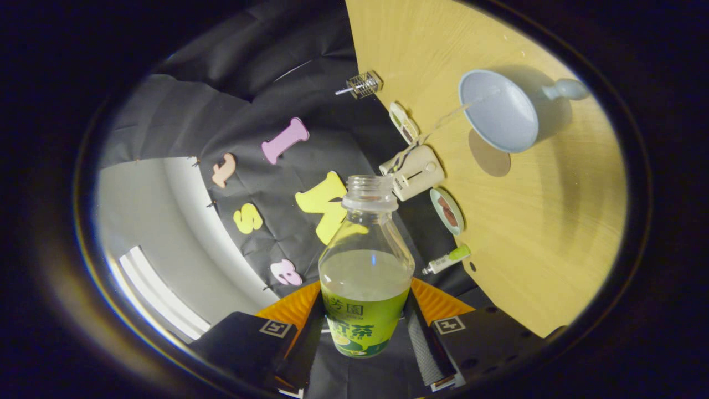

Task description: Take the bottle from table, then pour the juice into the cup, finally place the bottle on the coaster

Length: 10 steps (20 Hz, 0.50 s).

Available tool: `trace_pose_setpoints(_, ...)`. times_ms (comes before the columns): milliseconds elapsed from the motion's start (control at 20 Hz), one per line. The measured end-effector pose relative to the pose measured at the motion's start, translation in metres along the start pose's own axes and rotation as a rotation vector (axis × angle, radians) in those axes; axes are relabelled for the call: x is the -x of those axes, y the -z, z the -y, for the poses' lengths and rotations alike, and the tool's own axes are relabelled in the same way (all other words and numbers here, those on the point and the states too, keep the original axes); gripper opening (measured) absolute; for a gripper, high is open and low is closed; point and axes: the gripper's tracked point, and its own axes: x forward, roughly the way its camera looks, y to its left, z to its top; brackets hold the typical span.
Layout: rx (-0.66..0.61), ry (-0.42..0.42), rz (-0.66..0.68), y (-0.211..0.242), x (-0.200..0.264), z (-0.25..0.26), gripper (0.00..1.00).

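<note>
My gripper is shut on a clear bottle with a green label, one finger on each side of its lower body. The bottle has no cap and holds pale juice up to about its shoulder. Its mouth points away from me, towards the black wall. The view is rolled, so the wooden table stands to the right of the bottle. A light blue cup with a handle sits on it, beyond the bottle's mouth and off to the right. A round tan coaster lies beside the cup, on the side nearer the bottle.
Along the table's edge by the wall lie a white hand-held appliance, a small dish with brown contents, a small tube with a green cap, a flat white object and a small wire cage.
</note>
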Motion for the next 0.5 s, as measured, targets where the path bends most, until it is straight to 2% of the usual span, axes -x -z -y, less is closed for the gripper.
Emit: trace_pose_setpoints(500, -0.138, -0.08, -0.043, 0.025, -0.005, -0.037, 0.77)
